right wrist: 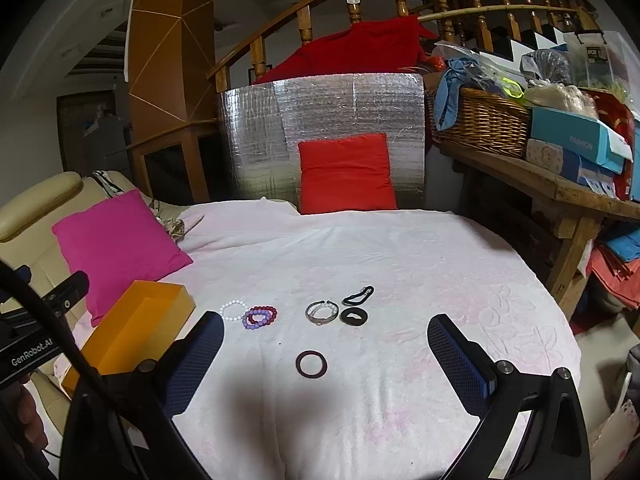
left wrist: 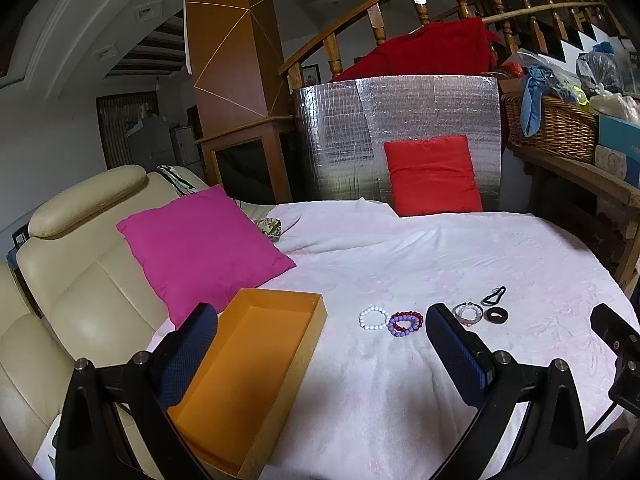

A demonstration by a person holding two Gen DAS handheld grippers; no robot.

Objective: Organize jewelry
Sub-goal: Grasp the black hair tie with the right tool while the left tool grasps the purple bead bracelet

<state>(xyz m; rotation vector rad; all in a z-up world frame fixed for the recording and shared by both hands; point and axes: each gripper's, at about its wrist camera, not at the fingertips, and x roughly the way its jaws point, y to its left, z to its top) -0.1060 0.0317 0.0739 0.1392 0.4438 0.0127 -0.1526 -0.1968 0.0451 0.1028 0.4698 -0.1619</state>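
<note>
A: Where is the jewelry?

B: Spread on the white cloth (right wrist: 400,260) that covers the round table. In the right wrist view, a white bead bracelet (right wrist: 233,309) lies left of centre, touching a purple bracelet (right wrist: 254,320) that overlaps a dark red one (right wrist: 267,313). Further right is a clear bead bracelet (right wrist: 320,312), with a black hair tie (right wrist: 358,295) above it and a black ring-shaped piece (right wrist: 353,316) just beside it. A dark bangle (right wrist: 311,364) sits alone, lower in the frame, between the two fingers.

A: And the box?

B: An orange box (left wrist: 256,360), open on top, fills the lower left of the left wrist view, near the table's edge. Nothing shows inside it. The pink cushion (left wrist: 200,248) is just behind it.

A: What are the grippers doing?

B: The left gripper (left wrist: 320,344) has its jaws spread wide with nothing between them; one finger overlaps the box, the other covers part of the clear bracelet. The right gripper (right wrist: 324,356) is likewise wide apart and holds nothing, above the cloth.

A: Anything in the background?

B: A red cushion (right wrist: 346,174) leans on a silver foil panel (right wrist: 320,120) at upper centre, and a wicker basket (right wrist: 480,120) is at upper right.
</note>
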